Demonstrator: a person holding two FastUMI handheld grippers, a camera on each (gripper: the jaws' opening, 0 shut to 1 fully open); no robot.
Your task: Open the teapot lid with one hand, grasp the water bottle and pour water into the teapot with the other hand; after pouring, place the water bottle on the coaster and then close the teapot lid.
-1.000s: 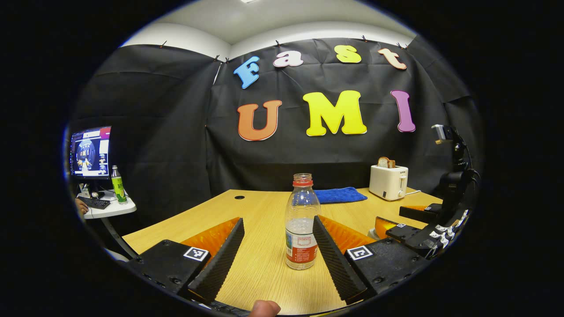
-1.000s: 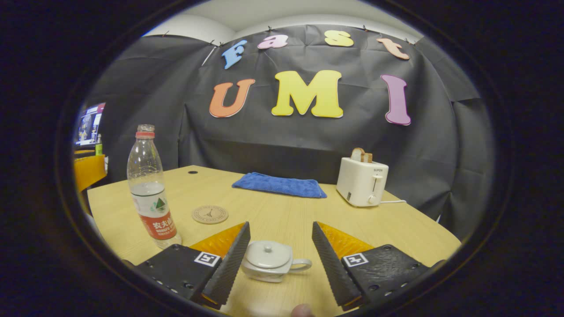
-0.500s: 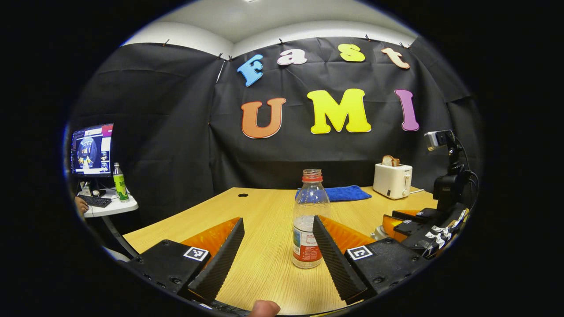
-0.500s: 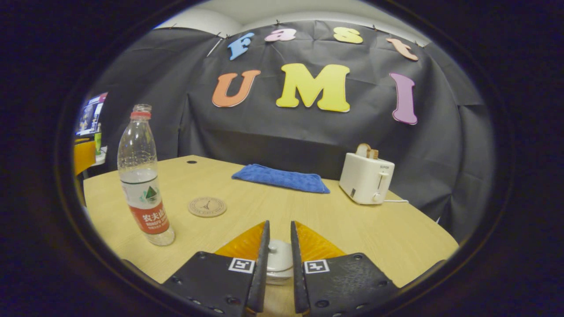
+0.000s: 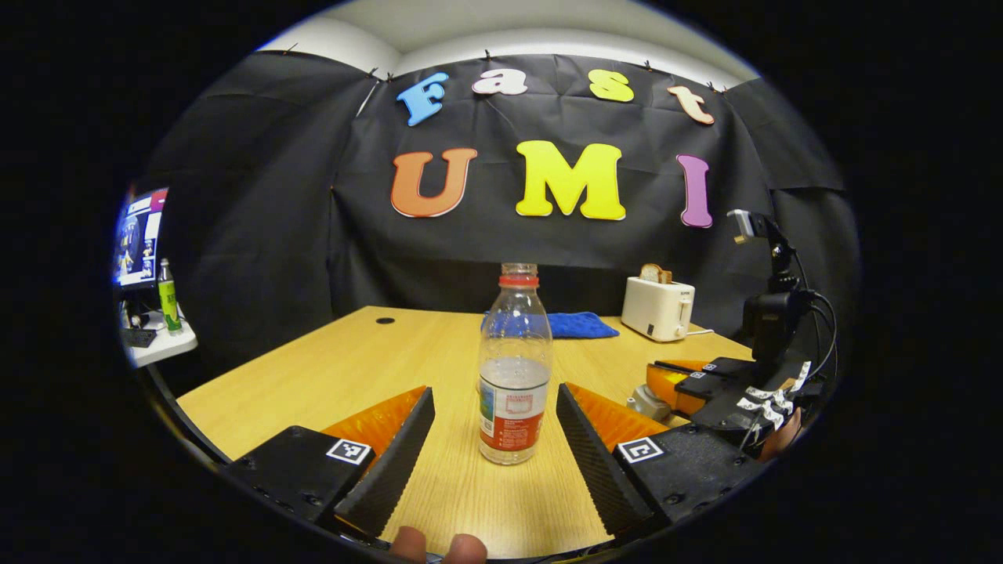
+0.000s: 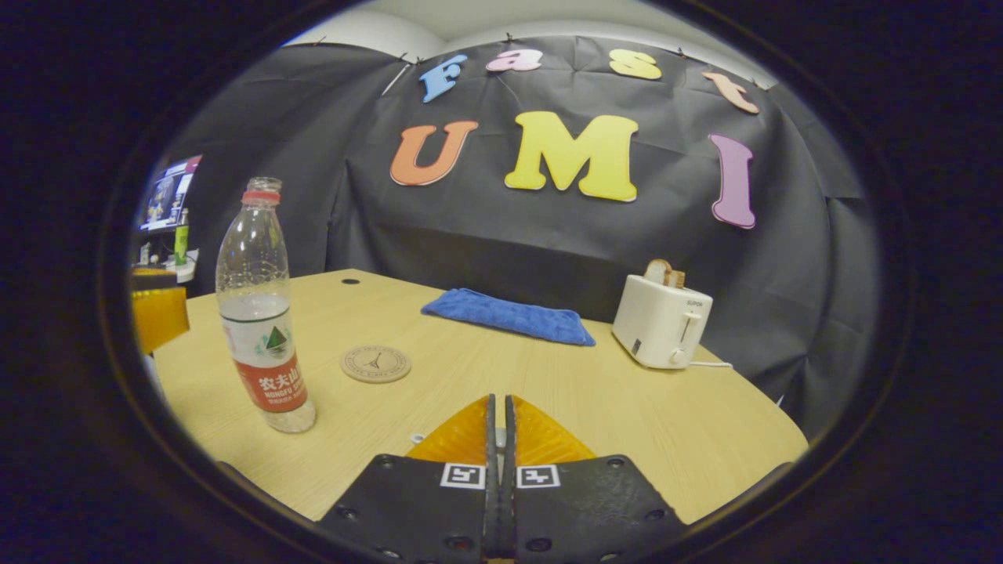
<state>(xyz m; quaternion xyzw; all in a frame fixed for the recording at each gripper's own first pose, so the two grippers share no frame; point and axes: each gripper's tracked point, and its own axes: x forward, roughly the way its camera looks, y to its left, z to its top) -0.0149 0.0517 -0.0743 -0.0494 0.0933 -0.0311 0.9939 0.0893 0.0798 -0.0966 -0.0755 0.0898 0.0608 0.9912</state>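
A clear water bottle (image 5: pixel 513 368) with its cap off stands upright on the wooden worktop (image 5: pixel 353 376), between the spread fingers of the left tool (image 5: pixel 495 442), which do not touch it. In the right gripper view, the right tool (image 6: pixel 498 439) has its fingers drawn almost together; a sliver of the pale teapot (image 6: pixel 418 437) peeks out beside them, but whether they pinch the lid cannot be told. In the left gripper view, the right tool (image 5: pixel 666 384) sits low over the teapot (image 5: pixel 644 402) at the right. A round coaster (image 6: pixel 375 363) lies bare just beside the water bottle (image 6: pixel 262 313). A blue cloth (image 6: pixel 509 316) and a white toaster (image 6: pixel 662 321) with bread in its slot stand farther back by the wall.
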